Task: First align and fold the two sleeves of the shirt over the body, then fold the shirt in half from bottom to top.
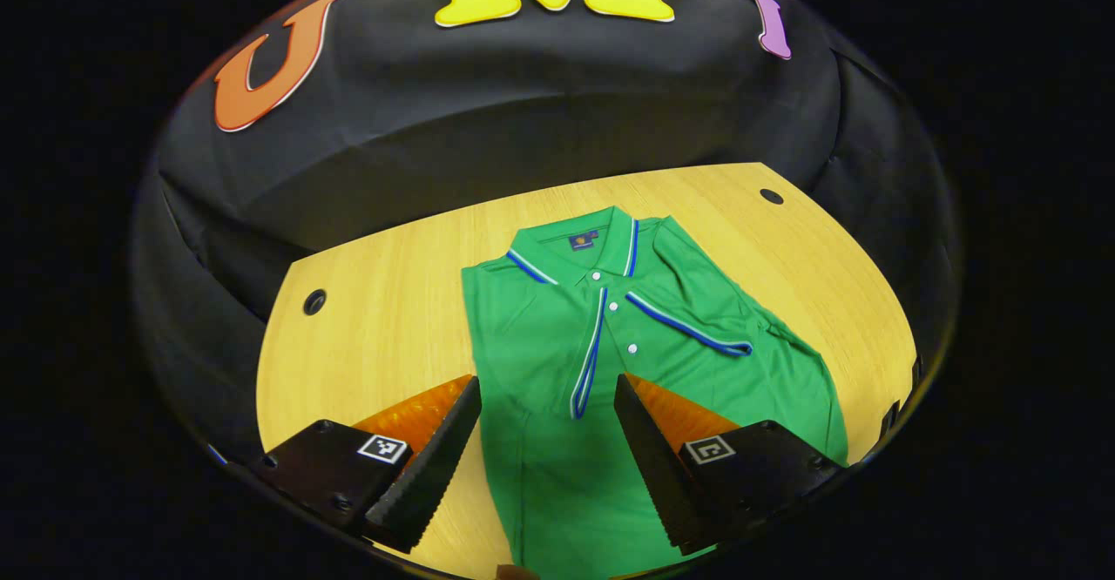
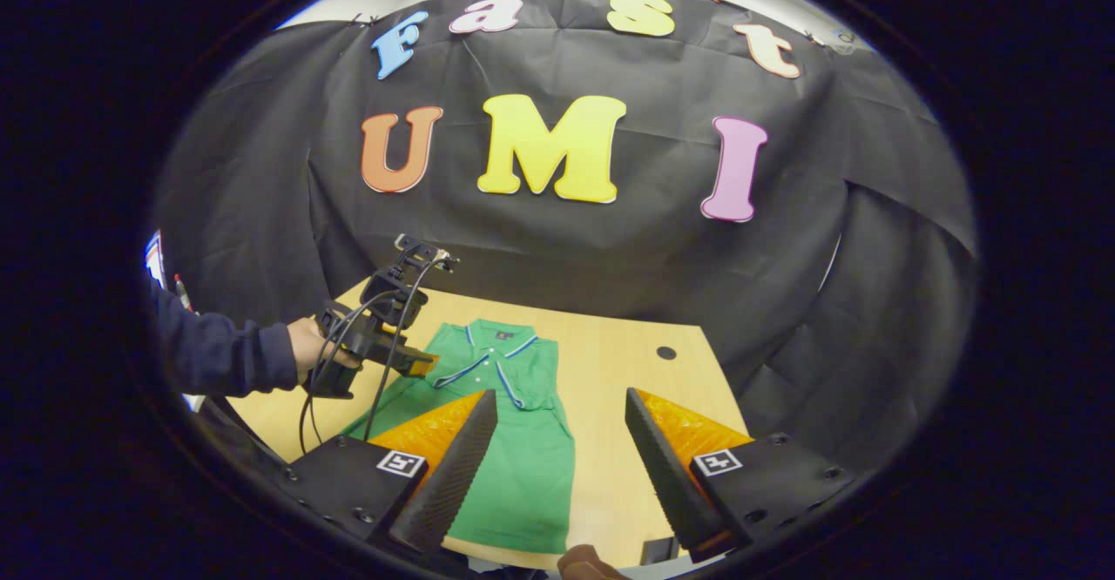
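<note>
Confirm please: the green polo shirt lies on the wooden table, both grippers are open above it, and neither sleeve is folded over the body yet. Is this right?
Not quite. In the left gripper view one sleeve of the shirt is already folded across the body. The rest holds: wooden table, left gripper and right gripper open.

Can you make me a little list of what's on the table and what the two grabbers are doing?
shirt: green polo shirt lying flat, collar toward the wall
sleeves: one sleeve folded over the body; the other looks folded too
table: wooden table
left gripper: left gripper open, above the shirt
right gripper: right gripper open, holding nothing
bottom fold: not yet done
</note>
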Demonstrator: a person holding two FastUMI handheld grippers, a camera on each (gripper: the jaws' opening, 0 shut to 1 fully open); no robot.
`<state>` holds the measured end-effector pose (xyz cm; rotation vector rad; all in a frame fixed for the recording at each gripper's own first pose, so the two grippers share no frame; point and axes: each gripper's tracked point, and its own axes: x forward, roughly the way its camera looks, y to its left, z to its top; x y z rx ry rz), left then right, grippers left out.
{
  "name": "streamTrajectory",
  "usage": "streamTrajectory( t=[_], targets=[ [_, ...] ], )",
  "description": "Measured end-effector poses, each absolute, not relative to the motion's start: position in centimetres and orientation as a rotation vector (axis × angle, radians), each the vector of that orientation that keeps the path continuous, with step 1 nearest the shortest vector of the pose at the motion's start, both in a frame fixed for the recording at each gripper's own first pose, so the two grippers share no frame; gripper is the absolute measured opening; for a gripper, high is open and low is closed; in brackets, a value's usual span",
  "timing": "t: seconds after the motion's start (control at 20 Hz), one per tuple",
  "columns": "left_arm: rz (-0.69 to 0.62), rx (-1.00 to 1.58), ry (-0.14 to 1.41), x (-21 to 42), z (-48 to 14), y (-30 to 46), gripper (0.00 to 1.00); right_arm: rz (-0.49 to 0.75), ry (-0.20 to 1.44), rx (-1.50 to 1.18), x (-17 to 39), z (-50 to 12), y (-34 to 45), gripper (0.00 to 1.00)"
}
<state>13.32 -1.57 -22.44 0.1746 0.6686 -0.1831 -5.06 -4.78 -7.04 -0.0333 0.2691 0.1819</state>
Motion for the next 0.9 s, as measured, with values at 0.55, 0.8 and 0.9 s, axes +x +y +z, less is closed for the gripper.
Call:
streamTrajectory(
  t=[0.55, 0.8, 0.9],
  targets=[
    [-0.033, -0.016, 0.997, -7.5, -33.7, 3.9, 0.98, 0.170, 0.770, 0.172, -4.4, -24.8, -4.8, 0.97],
    [-0.015, -0.079, 1.095, -11.9, -35.7, 4.6, 1.00, 0.165, 0.930, 0.168, -5.8, -29.6, -4.3, 0.98],
    [-0.018, -0.080, 1.124, -12.7, -36.0, 4.7, 0.98, 0.154, 0.992, 0.154, -6.6, -31.3, -4.3, 0.98]
  ],
)
